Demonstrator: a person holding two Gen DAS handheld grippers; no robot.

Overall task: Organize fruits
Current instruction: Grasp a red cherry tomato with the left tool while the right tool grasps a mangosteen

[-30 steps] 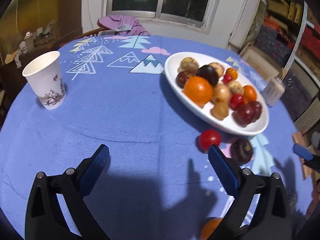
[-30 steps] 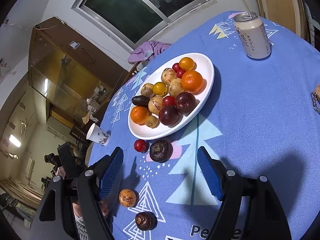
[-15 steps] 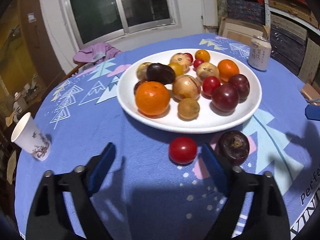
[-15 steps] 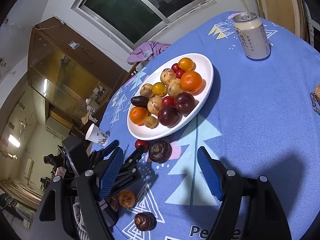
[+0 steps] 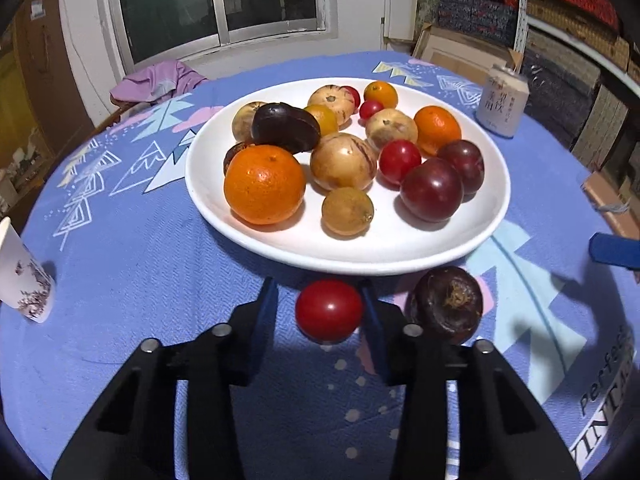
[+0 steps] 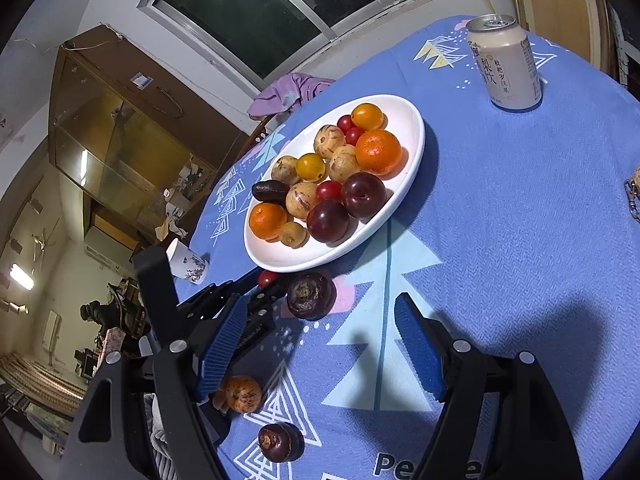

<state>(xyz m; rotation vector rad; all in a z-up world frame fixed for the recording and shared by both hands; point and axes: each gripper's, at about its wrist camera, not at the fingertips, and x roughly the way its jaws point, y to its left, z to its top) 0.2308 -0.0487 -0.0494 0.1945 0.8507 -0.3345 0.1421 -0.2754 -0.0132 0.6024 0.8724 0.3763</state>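
Note:
A white plate (image 5: 400, 256) heaped with oranges, plums, tomatoes and tan fruits sits mid-table. Just in front of its rim lies a red tomato (image 5: 329, 310). My left gripper (image 5: 318, 286) straddles it with jaws closing; the right pad touches the tomato and a thin gap shows at the left pad. A dark round fruit (image 5: 448, 304) lies right beside it. The right wrist view shows the same tomato (image 6: 267, 278) and left gripper (image 6: 260, 286). My right gripper (image 6: 316, 360) hovers open over bare cloth, nothing between its fingers.
A drink can (image 6: 506, 64) stands beyond the plate and a paper cup (image 6: 186, 260) at the table's left edge. An orange speckled fruit (image 6: 242, 394) and a small dark fruit (image 6: 279, 442) lie near the front edge. A purple cloth hangs on a chair behind.
My left gripper swung toward the plate, moved in on the red tomato and narrowed its jaws from wide to close around it. The right gripper stayed put.

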